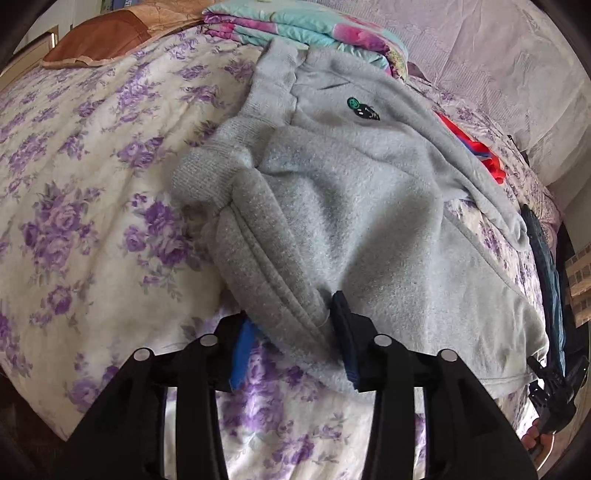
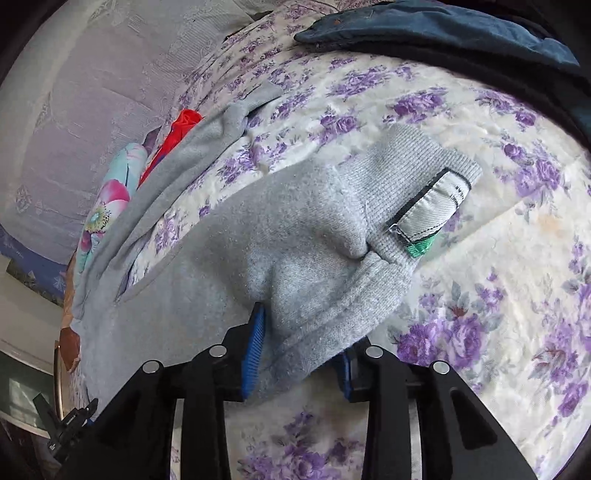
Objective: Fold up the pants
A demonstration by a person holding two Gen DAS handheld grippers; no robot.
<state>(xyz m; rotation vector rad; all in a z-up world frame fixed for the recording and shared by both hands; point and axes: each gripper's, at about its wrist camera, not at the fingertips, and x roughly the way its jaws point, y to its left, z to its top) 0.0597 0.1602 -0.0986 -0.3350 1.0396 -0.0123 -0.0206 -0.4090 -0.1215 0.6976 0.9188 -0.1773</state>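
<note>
Grey fleece pants (image 1: 354, 206) on a purple-flowered bedspread (image 1: 85, 192), a gripper on each near end.

The left gripper (image 1: 295, 343) stands partly open, a thick folded edge of the pants bunched between its blue pads; whether the pads press it cannot be told. The right gripper (image 2: 299, 350) stands likewise astride the ribbed waistband end (image 2: 373, 280), a white woven label (image 2: 428, 210) just beyond. Open bedspread lies left of the left gripper and right of the right one. Ahead, folded floral bedding (image 1: 295, 29) and an orange-red cloth (image 1: 472, 144) crowd the pants' far edge; dark blue fabric (image 2: 436, 29) lies far beyond the right gripper.
</note>
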